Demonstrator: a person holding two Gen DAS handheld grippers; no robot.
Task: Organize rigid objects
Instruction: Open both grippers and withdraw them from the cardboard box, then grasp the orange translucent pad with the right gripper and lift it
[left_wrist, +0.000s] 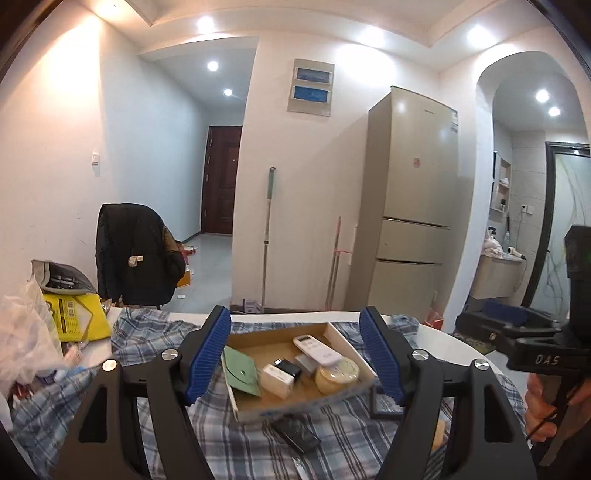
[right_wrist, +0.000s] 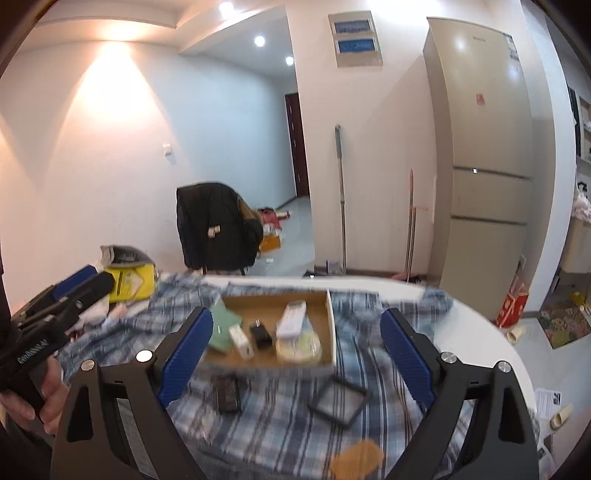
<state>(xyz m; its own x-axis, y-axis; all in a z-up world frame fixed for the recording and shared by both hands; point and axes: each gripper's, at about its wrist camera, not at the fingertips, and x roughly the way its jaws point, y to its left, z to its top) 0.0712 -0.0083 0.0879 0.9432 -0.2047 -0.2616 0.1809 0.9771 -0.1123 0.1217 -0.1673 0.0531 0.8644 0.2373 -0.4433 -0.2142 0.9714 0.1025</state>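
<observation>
A shallow cardboard box (left_wrist: 343, 334) (right_wrist: 331, 325) sits on a plaid cloth. It holds a white remote (left_wrist: 317, 349) (right_wrist: 291, 319), a green pouch (left_wrist: 242, 371) (right_wrist: 221, 330), a white block (left_wrist: 277, 380) (right_wrist: 241, 341), a black adapter (left_wrist: 289, 367) (right_wrist: 260, 334) and a round yellow tin (left_wrist: 337, 374) (right_wrist: 298, 347). On the cloth in front lie a black device (left_wrist: 295, 435) (right_wrist: 227, 393), a square black frame (right_wrist: 339, 398) (left_wrist: 384, 408) and an orange disc (right_wrist: 356, 461). My left gripper (left_wrist: 295, 354) is open and empty above the box. My right gripper (right_wrist: 297, 354) is open and empty, held back from it.
A yellow packet (left_wrist: 75, 317) (right_wrist: 129, 282) and plastic bags (left_wrist: 26, 332) clutter the left of the white table (left_wrist: 443, 338) (right_wrist: 476, 332). A chair with a black jacket (left_wrist: 136, 254) (right_wrist: 218, 229) stands behind. A fridge (left_wrist: 410, 206) and mop (left_wrist: 267, 236) stand by the wall.
</observation>
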